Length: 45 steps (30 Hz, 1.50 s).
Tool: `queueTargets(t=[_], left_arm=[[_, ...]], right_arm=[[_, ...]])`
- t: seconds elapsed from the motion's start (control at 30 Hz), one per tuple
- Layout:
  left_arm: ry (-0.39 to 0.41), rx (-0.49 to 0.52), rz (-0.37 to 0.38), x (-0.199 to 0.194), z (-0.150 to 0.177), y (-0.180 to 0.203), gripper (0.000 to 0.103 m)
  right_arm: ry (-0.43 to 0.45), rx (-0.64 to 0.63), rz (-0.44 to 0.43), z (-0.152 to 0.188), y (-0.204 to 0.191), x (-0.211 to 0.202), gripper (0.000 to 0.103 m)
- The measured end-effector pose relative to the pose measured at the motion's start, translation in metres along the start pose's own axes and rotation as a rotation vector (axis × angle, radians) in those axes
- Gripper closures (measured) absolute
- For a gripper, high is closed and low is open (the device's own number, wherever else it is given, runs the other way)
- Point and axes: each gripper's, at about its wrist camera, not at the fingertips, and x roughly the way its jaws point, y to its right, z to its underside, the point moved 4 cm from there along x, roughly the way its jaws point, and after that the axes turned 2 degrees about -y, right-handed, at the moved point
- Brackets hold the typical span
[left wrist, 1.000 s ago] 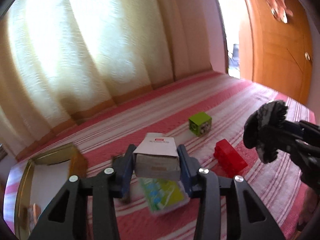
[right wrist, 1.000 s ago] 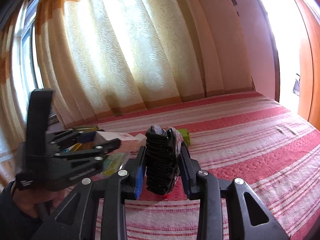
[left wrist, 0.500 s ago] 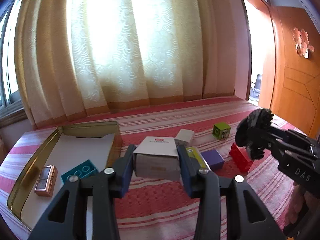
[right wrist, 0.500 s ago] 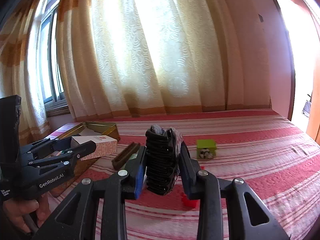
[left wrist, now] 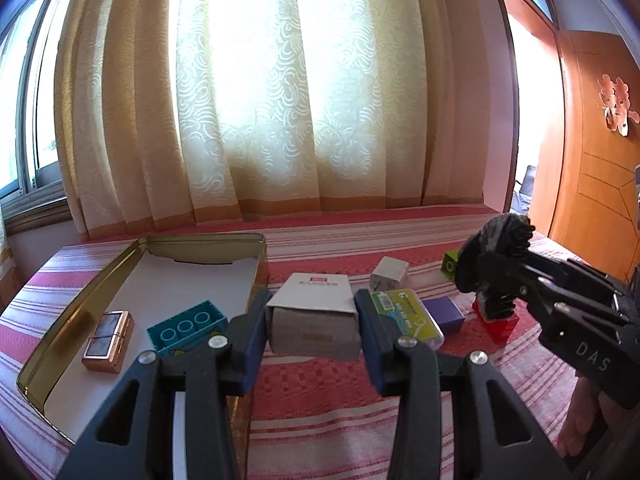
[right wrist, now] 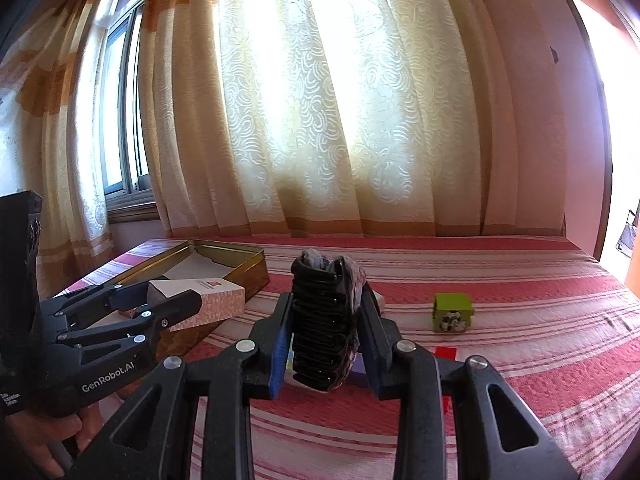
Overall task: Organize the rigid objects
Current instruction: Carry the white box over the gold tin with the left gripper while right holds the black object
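Note:
My left gripper (left wrist: 312, 320) is shut on a white cardboard box (left wrist: 314, 316) and holds it above the striped cloth, just right of the open gold tin (left wrist: 80, 316). The tin holds a copper case (left wrist: 107, 341) and a teal brick (left wrist: 188, 326). My right gripper (right wrist: 326, 332) is shut on a black ribbed comb-like object (right wrist: 324, 332), held upright above the cloth; it also shows in the left wrist view (left wrist: 496, 264). The box in the left gripper shows in the right wrist view (right wrist: 200, 300).
On the red striped cloth (left wrist: 320, 404) lie a green card pack (left wrist: 404, 316), a purple block (left wrist: 444, 314), a white charger (left wrist: 390, 274), a red brick (left wrist: 498, 326) and a green cube (right wrist: 452, 312). Curtains hang behind; a wooden door (left wrist: 592, 152) stands at right.
The left gripper has swung left and levelled with the box, bringing the tin into view beside it. The right gripper has turned left with the comb still held.

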Motion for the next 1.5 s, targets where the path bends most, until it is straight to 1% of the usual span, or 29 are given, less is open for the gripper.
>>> queueTargets(t=[0.53, 0.83, 1.5], left_arm=[[0.062, -0.031, -0.036, -0.016, 0.002, -0.018, 0.062], [0.07, -0.051, -0.043, -0.021, 0.005, -0.027, 0.062], [0.087, -0.077, -0.086, -0.031, 0.006, -0.05, 0.062]], right_arm=[[0.022, -0.033, -0.035, 0.0, -0.021, 0.003, 0.069], [0.022, -0.055, -0.062, 0.0, -0.036, 0.006, 0.069], [0.013, -0.095, -0.121, -0.001, -0.068, 0.012, 0.069]])
